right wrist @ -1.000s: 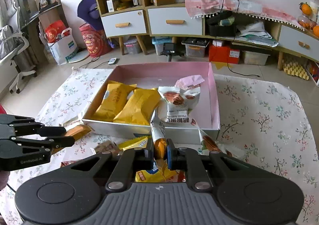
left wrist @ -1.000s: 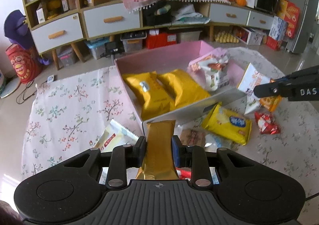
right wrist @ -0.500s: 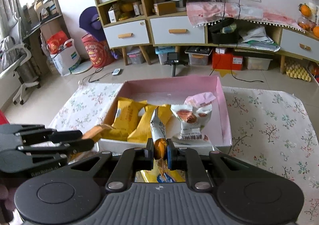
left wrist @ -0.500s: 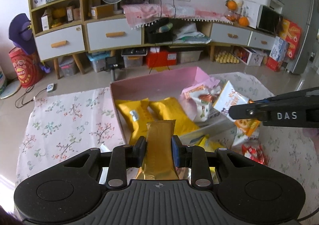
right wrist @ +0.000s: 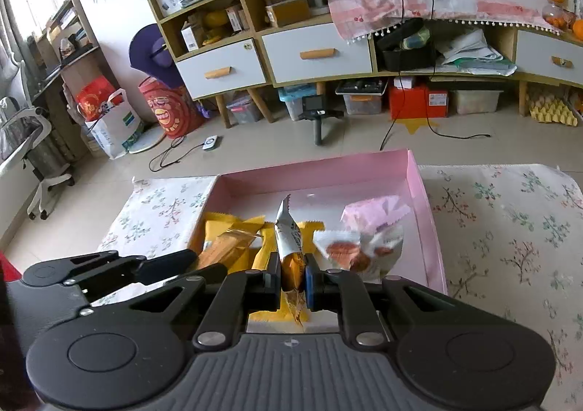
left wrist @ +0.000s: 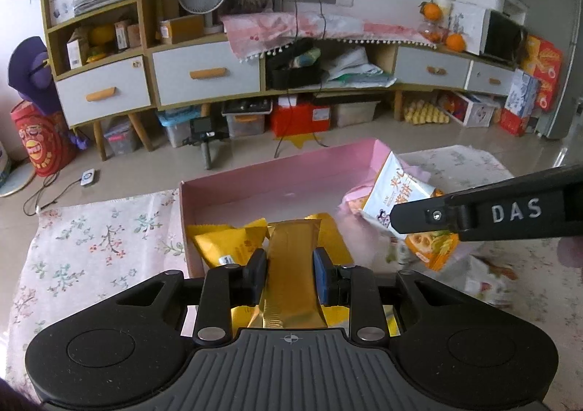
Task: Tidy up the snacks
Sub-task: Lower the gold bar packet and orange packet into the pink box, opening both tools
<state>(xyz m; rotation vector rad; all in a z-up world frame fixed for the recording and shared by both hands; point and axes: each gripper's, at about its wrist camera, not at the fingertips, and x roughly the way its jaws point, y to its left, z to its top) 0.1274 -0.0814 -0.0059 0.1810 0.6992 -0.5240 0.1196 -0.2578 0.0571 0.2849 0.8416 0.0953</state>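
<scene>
Left hand-held gripper (left wrist: 290, 274) pinches gold bar (left wrist: 291, 258), right hand-held gripper (right wrist: 292, 278) pinches white-orange packet (right wrist: 289, 247); both now over pink box (right wrist: 424, 199) near edge, earlier short of it; far half bare.

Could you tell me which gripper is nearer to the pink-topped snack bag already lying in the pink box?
Right. The right gripper hangs just beside the pink-topped snack bag; the left gripper is farther off, over the yellow packets on the box's other side.
</scene>
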